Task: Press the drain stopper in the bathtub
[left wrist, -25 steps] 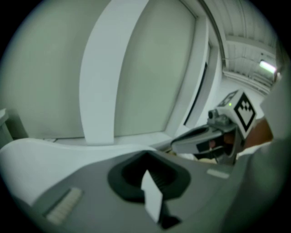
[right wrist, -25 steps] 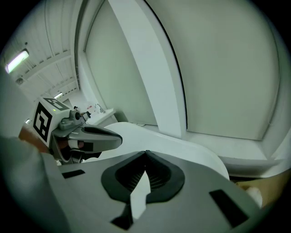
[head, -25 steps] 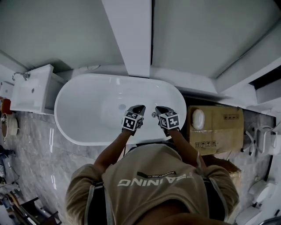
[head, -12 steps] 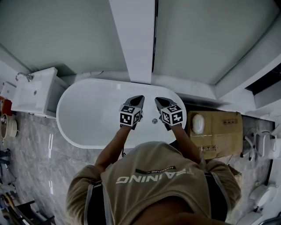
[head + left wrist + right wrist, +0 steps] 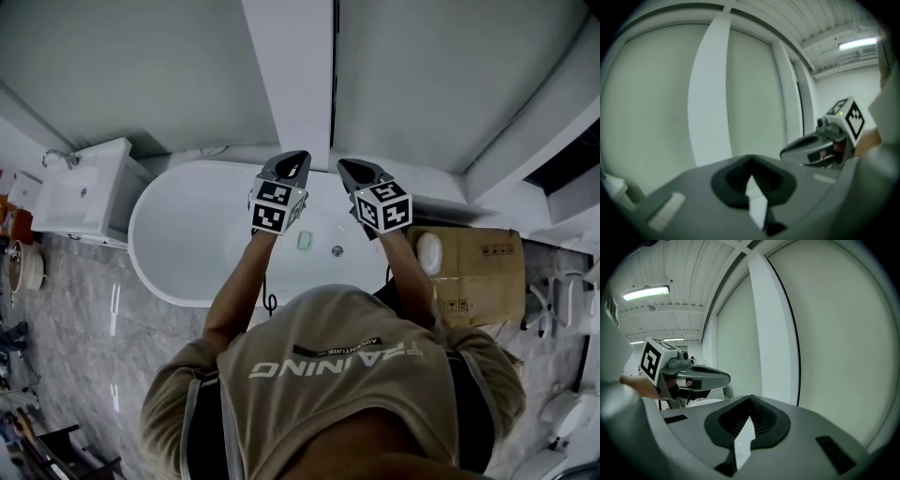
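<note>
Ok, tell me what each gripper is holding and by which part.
Nothing is held. The left gripper and the right gripper each have their fingers shut together with nothing between them.

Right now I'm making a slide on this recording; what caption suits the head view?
Person leans over the bathtub, left claw and right claw shut, empty, aimed at the wall.

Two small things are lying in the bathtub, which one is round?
The shiny metal fitting, on the side toward the cardboard box; the pale green piece beside it looks squarish.
</note>
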